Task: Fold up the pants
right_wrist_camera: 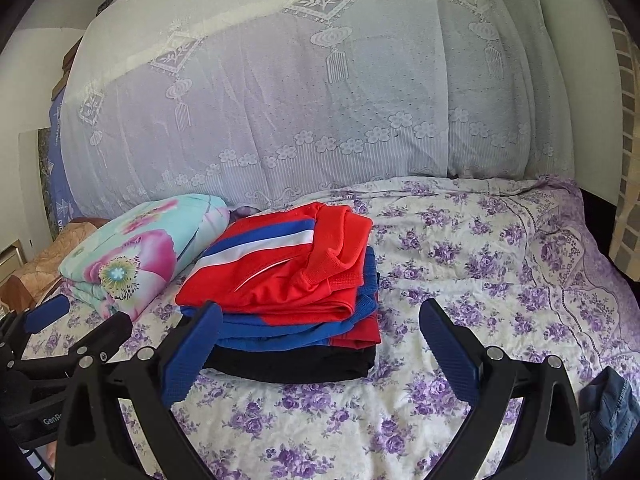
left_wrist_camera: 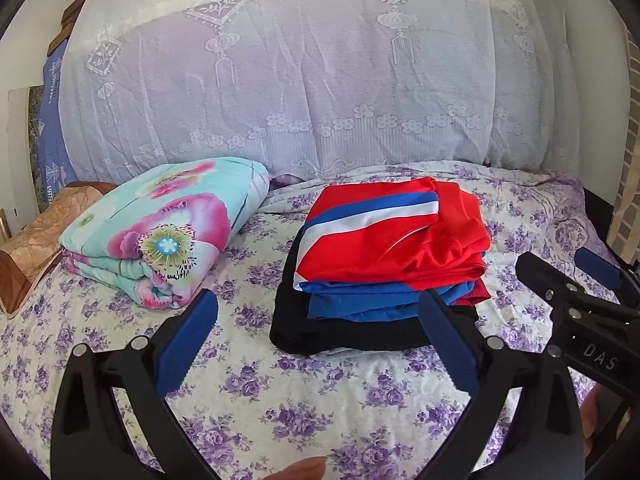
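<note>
Both tongs spread wide and empty: left tongs (left_wrist_camera: pixel 318 344), right tongs (right_wrist_camera: pixel 320 344), hovering over the bed (right_wrist_camera: pixel 460 248). Beyond, a folded stack (right_wrist_camera: pixel 288 292), red pants (left_wrist_camera: pixel 392 240) on top, apparently done. Risk: a low sweep snagging the loose top layer, toppling the stack toward the floral quilt (left_wrist_camera: pixel 160 232)

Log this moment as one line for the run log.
left tool open, empty | right tool open, empty | folded clothes stack on bed
</note>
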Demonstrator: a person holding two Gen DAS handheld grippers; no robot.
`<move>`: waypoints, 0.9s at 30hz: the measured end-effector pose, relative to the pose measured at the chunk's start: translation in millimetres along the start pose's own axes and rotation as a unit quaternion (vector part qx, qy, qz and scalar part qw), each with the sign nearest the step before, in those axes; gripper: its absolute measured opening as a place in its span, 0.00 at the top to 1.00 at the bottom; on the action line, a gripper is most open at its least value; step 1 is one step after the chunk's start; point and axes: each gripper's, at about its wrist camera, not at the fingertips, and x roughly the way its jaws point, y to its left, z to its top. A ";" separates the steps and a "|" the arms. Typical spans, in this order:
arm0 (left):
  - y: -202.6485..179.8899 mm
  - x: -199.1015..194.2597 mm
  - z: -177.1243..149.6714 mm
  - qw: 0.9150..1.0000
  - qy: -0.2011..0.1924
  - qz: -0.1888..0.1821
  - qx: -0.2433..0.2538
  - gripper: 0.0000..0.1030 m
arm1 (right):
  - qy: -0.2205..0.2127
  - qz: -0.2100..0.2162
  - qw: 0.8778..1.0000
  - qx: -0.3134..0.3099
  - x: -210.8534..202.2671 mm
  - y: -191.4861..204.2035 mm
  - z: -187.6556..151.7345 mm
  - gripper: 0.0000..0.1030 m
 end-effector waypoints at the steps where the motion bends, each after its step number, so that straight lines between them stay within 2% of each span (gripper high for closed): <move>1: 0.1 -0.3 -0.1 1.000 0.000 -0.003 -0.001 0.05 | 0.000 0.000 1.000 0.000 -0.2 0.4 -0.2 0.04; 27: -6.2 -3.3 -2.2 1.000 -0.006 -0.013 0.013 0.05 | 0.004 -0.008 1.000 0.001 1.7 -1.2 -1.8 0.04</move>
